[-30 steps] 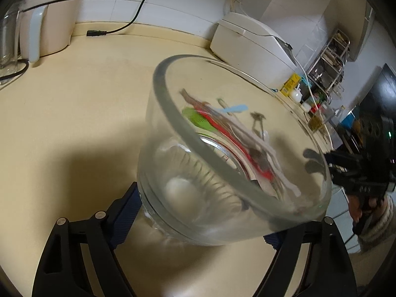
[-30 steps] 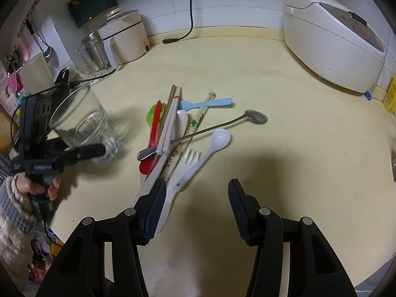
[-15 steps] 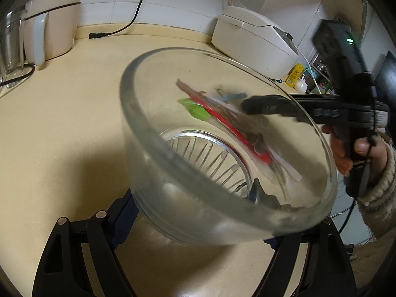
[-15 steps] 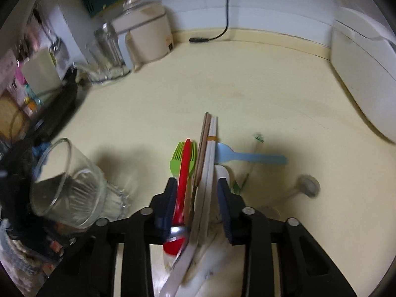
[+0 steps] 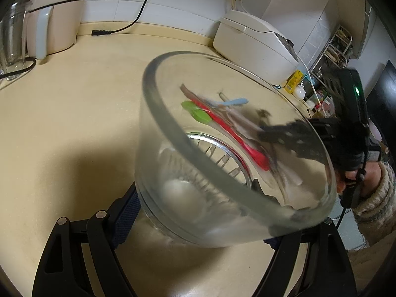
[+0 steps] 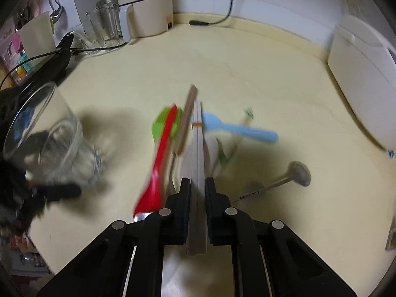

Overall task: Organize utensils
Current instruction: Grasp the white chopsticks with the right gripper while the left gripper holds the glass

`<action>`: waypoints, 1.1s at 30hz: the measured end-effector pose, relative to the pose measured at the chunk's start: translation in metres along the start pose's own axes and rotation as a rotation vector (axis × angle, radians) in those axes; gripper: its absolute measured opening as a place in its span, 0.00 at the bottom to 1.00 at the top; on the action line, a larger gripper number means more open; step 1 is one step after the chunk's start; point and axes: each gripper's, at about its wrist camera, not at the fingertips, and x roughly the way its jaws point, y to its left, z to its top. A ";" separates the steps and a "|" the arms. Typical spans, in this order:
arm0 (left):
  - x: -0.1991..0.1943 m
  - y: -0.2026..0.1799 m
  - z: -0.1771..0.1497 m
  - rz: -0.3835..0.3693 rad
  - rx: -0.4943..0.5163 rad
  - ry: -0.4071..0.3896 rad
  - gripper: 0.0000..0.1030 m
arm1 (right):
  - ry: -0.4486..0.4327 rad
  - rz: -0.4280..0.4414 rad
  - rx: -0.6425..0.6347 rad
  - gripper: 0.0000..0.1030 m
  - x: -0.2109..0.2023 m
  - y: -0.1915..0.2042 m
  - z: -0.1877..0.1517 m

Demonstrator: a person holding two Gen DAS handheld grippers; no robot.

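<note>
My left gripper (image 5: 203,222) is shut on a clear ribbed glass (image 5: 173,173), held tilted with its mouth toward the utensil pile. The pile lies on the cream counter: a red spoon (image 6: 160,153), a green fork (image 6: 160,123), brown chopsticks (image 6: 186,113), a blue spoon (image 6: 237,128) and a metal spoon (image 6: 299,170). My right gripper (image 6: 198,185) is closing on a banded pair of silver chopsticks (image 6: 198,148), and its pads touch both sides of them. The glass (image 6: 49,143) stands left of the pile.
A white rice cooker (image 5: 255,44) stands at the back right. A cream kettle (image 5: 52,22) and glass jars (image 6: 109,19) stand at the back left. A black power plug (image 5: 101,32) lies by the wall. The counter's front edge is near me.
My right gripper moved left over the pile, dropped lower, and its jaws closed from wide apart onto the silver chopsticks. The left gripper kept the glass in place.
</note>
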 end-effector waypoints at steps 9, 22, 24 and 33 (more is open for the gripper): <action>0.000 0.000 0.000 0.001 0.000 0.000 0.83 | 0.033 -0.030 0.058 0.11 -0.029 -0.039 -0.046; 0.001 0.001 0.000 -0.003 -0.002 0.000 0.83 | 0.041 -0.121 0.180 0.11 -0.064 -0.094 -0.093; 0.001 0.001 0.000 -0.003 -0.002 0.000 0.83 | 0.033 -0.119 0.219 0.11 -0.068 -0.102 -0.096; 0.002 -0.001 0.000 0.010 0.007 0.004 0.83 | -0.013 -0.035 0.397 0.12 -0.088 -0.145 -0.103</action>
